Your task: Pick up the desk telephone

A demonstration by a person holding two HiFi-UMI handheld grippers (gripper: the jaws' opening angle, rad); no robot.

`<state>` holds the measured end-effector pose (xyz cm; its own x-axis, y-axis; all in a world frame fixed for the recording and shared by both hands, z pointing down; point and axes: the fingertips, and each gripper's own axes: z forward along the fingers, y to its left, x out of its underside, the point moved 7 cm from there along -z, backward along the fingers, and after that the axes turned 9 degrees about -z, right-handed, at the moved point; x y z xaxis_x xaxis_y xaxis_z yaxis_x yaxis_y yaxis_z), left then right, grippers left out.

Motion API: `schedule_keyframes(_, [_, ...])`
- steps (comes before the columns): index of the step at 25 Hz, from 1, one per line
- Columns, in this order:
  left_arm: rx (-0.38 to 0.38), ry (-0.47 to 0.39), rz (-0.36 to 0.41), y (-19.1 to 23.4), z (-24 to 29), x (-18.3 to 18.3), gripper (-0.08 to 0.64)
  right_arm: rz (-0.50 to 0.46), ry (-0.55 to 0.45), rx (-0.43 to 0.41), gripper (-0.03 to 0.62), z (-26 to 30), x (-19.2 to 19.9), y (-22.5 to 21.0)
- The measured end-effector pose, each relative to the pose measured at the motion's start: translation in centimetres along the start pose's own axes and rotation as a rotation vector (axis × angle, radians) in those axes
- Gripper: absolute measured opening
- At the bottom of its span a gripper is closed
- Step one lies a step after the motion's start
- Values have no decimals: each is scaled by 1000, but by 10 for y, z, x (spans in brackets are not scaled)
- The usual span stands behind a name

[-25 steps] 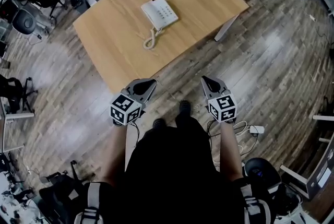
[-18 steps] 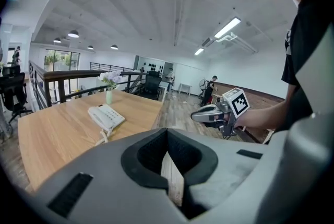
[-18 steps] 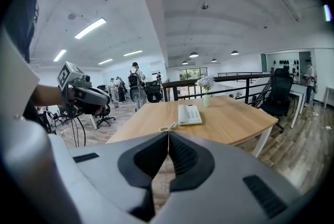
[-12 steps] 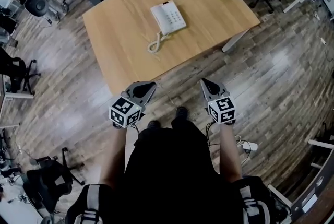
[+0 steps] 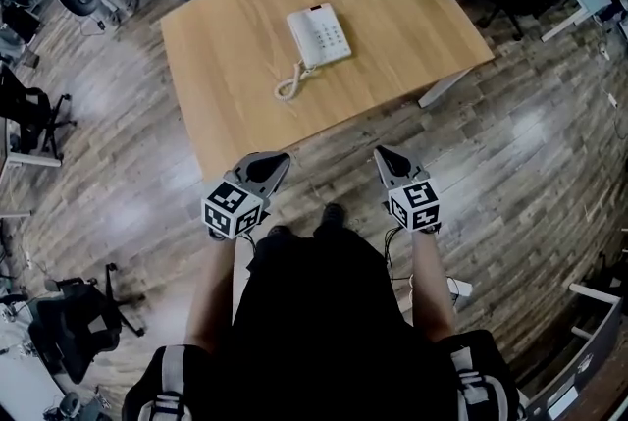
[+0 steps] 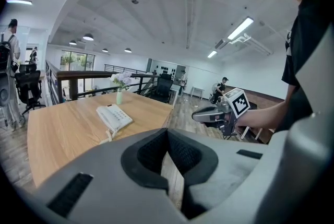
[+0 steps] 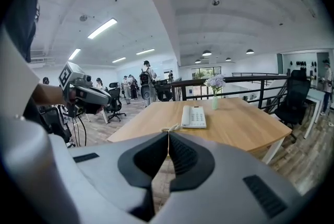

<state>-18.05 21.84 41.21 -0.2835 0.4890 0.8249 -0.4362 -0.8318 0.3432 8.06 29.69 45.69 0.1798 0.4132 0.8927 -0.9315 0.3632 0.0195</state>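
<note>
Seemingly plastic, a boxy telephone tops the wooden table; left gripper, right gripper fingers clenched empty.

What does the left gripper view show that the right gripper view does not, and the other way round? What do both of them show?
Only the left gripper view: the right gripper, seen from the side, to the right of the table. Only the right gripper view: the left gripper, seen from the side, and a white table leg. Both: the wooden table, the white desk telephone lying on it, and the vase of flowers behind the telephone. Each view also shows its own jaws shut on nothing.
</note>
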Motion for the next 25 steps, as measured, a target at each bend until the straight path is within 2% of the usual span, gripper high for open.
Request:
schedule_keyframes(18, [-34,-1,-6,-14,32,-9,21,-16,17,-31,25,-4,10,-41])
schedule_keyframes(25, [-4,7,5,-14,39,-12,21,-7,26,-19,25,-4,15,-38])
